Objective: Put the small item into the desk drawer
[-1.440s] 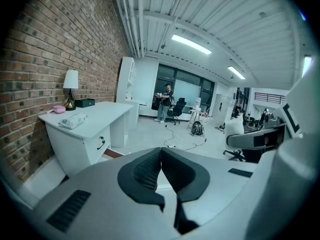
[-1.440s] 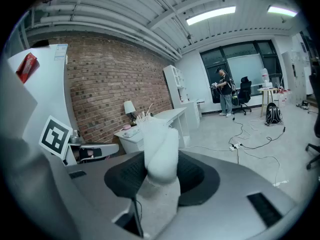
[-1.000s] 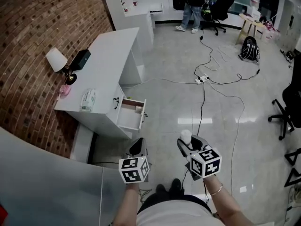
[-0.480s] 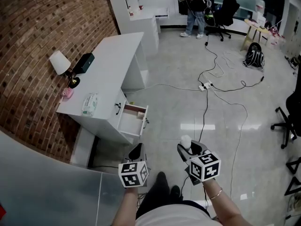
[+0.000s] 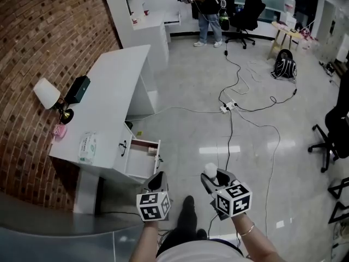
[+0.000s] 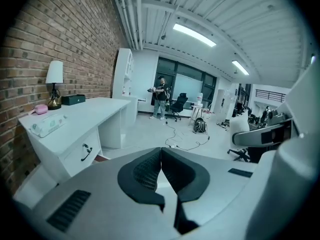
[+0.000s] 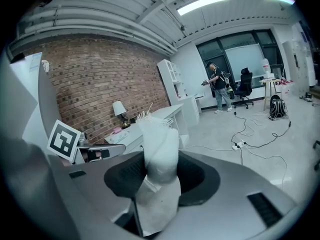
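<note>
Brick wall [image 5: 49,31] runs along the left. Glossy grey floor [image 5: 218,130] w/ cables [image 5: 232,86] trailing across it. White counter [image 5: 109,86] stands against the wall, its drawer [image 5: 143,158] pulled open at the near end. Person [image 5: 206,10] stands far back. Left hand-held gripper [image 5: 158,180] is low in front, jaws clenched together, nothing btwn them. Right hand-held gripper [image 5: 214,176] is beside it, grasping the small item [image 7: 159,154], a white rolled cloth-like piece sticking up btwn the pads, well apart from the drawer. On the counter: lamp [image 5: 48,94], black box [image 5: 78,89], tissue pack [image 5: 87,147], small pink thing [image 5: 59,130] by the wall.
</note>
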Motion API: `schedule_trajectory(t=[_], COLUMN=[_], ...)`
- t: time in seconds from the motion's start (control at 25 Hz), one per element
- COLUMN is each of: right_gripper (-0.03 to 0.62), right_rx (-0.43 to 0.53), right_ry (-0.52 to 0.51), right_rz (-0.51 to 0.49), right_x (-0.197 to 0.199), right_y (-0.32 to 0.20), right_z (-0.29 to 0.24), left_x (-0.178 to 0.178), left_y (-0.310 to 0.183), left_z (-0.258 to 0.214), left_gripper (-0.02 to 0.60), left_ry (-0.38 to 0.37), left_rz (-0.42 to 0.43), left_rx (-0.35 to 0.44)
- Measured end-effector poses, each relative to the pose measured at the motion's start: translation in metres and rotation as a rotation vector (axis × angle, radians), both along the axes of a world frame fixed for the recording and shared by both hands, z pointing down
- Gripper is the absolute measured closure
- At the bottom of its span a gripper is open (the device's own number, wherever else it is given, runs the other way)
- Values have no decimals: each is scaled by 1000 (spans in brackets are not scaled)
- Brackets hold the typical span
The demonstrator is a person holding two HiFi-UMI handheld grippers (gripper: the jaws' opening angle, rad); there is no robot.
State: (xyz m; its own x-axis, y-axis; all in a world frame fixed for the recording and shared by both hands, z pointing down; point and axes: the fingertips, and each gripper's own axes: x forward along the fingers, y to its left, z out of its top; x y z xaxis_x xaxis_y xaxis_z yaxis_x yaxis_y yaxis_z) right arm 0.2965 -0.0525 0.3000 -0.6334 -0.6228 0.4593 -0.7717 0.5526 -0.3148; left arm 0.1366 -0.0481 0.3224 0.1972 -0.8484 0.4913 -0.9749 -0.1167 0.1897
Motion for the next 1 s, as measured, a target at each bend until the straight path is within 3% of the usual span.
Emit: schedule_trajectory(t=[0.44,0.72,1.0], right_gripper=[416,416,416], right_rx=[-40,-53,-72], right_ry=[18,24,35], right_rz=[63,14,-89], right_x=[-39,-73,-101], right_y=[-151,-191,-226], right_z=[14,20,29], left_x=[-34,-62,-94], left_y=[-162,-198,-216], left_z=[17,25,31], left_gripper=[560,560,560], left_ry=[30,37,44], left_rz=[66,34,-74], left_rx=[-24,-37,-44])
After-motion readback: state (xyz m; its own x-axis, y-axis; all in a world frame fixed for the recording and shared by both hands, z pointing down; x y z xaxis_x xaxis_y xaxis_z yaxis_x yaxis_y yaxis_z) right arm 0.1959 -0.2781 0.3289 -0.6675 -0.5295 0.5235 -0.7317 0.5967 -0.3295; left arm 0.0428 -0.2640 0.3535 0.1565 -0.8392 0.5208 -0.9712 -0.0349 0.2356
